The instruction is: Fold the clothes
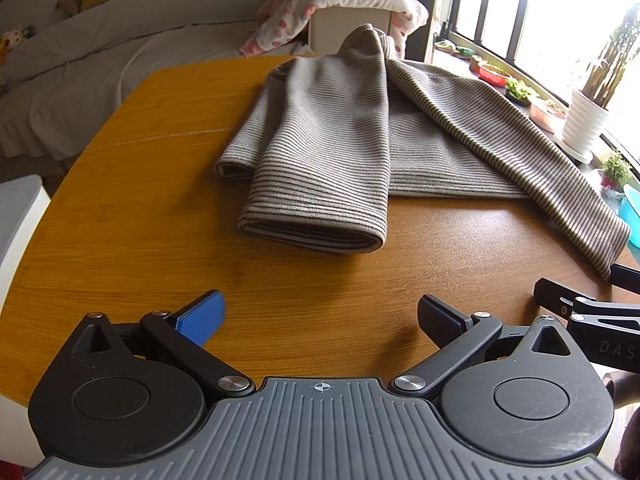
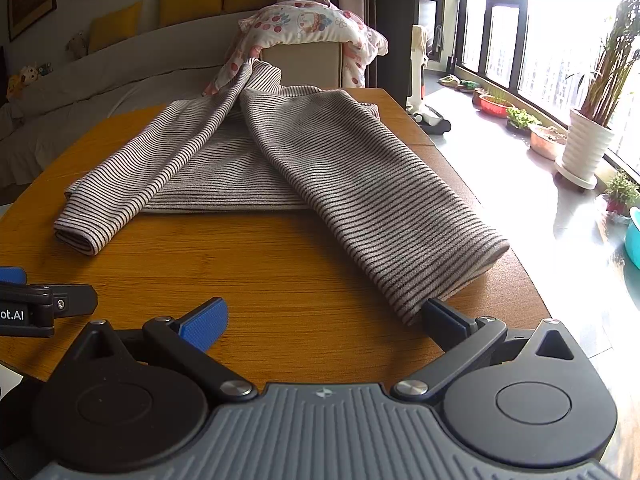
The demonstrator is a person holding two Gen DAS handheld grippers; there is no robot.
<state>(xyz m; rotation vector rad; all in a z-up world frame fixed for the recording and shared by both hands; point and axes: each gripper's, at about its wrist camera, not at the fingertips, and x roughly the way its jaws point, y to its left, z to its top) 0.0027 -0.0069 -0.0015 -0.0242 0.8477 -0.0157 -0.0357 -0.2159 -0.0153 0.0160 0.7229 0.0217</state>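
At the far left, a sofa [image 1: 100, 40] draped in a pale cover is seen behind the worktop [image 1: 140, 208], with yellow cushions [image 2: 192, 0] lined along its back. The left gripper [image 1: 320, 320] is held low over the near edge of the wooden worktop; its jaws are spread wide and nothing is held between them. The blue pads [image 1: 202, 318] are turned inward over bare wood.

Further in, a striped sweater [image 1: 332, 148] is laid flat across the middle of the worktop. One sleeve [image 1: 320, 184] is folded over the body and is pointed toward the near edge, its cuff resting on the wood. The other sleeve [image 2: 376, 200] is stretched diagonally to the right, and its cuff is seen at the right edge of the worktop.

The right gripper [image 2: 324, 324] is held just beside that cuff. Its jaws are likewise spread wide, with nothing gripped; the right finger is seen touching or nearly touching the cuff's edge, and which cannot be told.

Behind the sweater, a floral blanket [image 2: 308, 24] is draped over a chair back. At the far right, potted plants [image 2: 588, 136] are lined along the floor beneath a bright window [image 2: 560, 20].
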